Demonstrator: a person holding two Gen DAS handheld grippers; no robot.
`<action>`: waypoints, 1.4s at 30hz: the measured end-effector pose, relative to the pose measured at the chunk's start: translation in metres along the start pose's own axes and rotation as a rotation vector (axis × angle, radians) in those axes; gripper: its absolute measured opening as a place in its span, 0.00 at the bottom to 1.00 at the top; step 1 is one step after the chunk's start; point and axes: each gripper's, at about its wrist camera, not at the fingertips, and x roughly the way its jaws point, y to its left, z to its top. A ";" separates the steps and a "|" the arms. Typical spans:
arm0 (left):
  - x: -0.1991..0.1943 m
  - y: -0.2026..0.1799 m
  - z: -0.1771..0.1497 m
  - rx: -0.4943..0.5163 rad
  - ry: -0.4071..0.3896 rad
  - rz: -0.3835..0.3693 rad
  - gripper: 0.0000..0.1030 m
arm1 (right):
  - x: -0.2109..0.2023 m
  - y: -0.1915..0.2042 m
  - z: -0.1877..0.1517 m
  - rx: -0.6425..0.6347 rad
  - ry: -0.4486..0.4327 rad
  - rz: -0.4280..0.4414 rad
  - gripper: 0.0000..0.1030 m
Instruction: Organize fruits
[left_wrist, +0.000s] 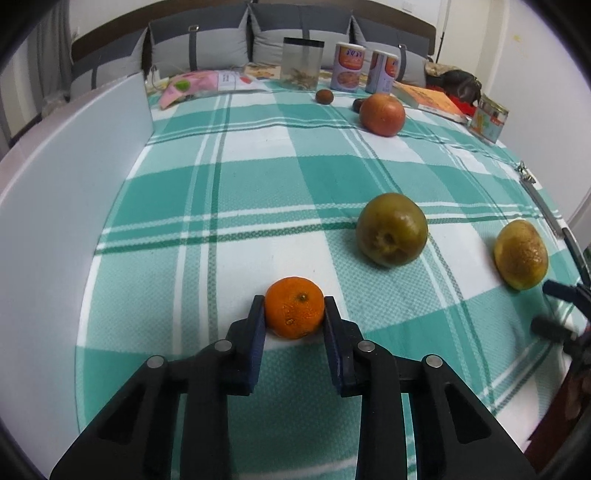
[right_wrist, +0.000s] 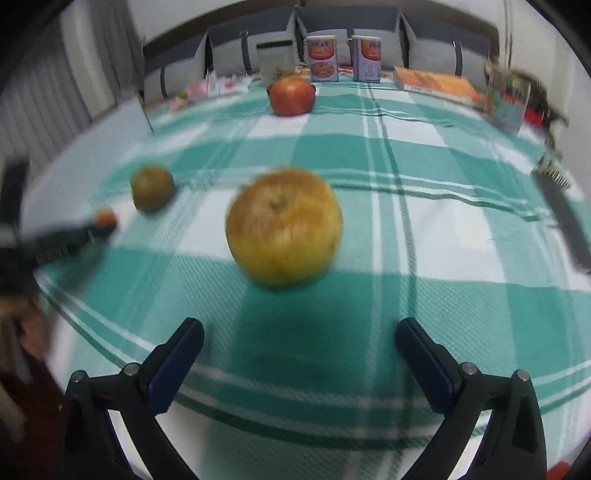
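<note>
Left gripper (left_wrist: 294, 314) pinching small round orange mandarin (left_wrist: 294, 312), blue pads tight on both sides, fruit resting on teal-and-white checked cloth (left_wrist: 221, 206) right between fingertips; no lift visible yet. Right gripper (right_wrist: 299, 328) spread wide, nothing between fingers; large yellow-orange russeted fruit (right_wrist: 283, 226) just ahead of fingertips, centred on gap, not touched; view blurred. Dull green-brown round fruit (left_wrist: 391, 229) ahead and right of left fingers, well apart; red round apple (left_wrist: 382, 114) far ahead near back row; small dark brown fruit (left_wrist: 324, 96) beyond that, type unclear. Progress: early by the look of it; all fruits scattered singly over cloth, no bowl/tray/pile visible, so destination unknown; one fruit gripped, one lined up for grab, approx three others untouched. Left: lift mandarin, close right on yellow fruit, gather rest. White board (left_wrist: 74, 177) left of left fingers; poss. drop zone, can't tell.
</note>
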 end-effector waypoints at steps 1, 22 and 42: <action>-0.001 0.001 0.000 -0.009 0.007 -0.006 0.28 | -0.001 -0.001 0.008 0.021 -0.004 0.017 1.00; -0.135 0.070 0.034 -0.295 -0.021 -0.180 0.27 | -0.025 0.055 0.096 0.063 0.126 0.336 0.63; -0.112 0.287 -0.007 -0.619 0.202 0.181 0.30 | 0.062 0.449 0.143 -0.621 0.301 0.434 0.63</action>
